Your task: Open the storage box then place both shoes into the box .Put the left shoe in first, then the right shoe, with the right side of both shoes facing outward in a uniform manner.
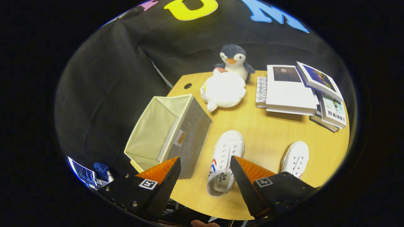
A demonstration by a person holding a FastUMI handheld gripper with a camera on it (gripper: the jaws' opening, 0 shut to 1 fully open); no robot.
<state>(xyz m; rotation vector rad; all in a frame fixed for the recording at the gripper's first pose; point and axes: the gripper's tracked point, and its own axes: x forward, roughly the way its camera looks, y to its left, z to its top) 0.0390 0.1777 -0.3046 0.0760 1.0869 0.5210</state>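
A grey fabric storage box (176,132) with a cream lining stands open-topped on the wooden table (268,132), left of the shoes. A white sneaker with red and blue stripes (224,160) lies just ahead of my fingers, its heel opening between them. The second white sneaker (296,159) lies to its right, partly hidden behind my right finger. My gripper (205,167) hovers above the table's near edge, open, with nothing held; the left finger overlaps the box's near corner.
A white plush toy (223,90) and a penguin plush (234,61) sit beyond the box. A stack of books (296,91) and a keyboard (261,91) lie at the far right. The table has a cable hole (187,85) at its far left corner.
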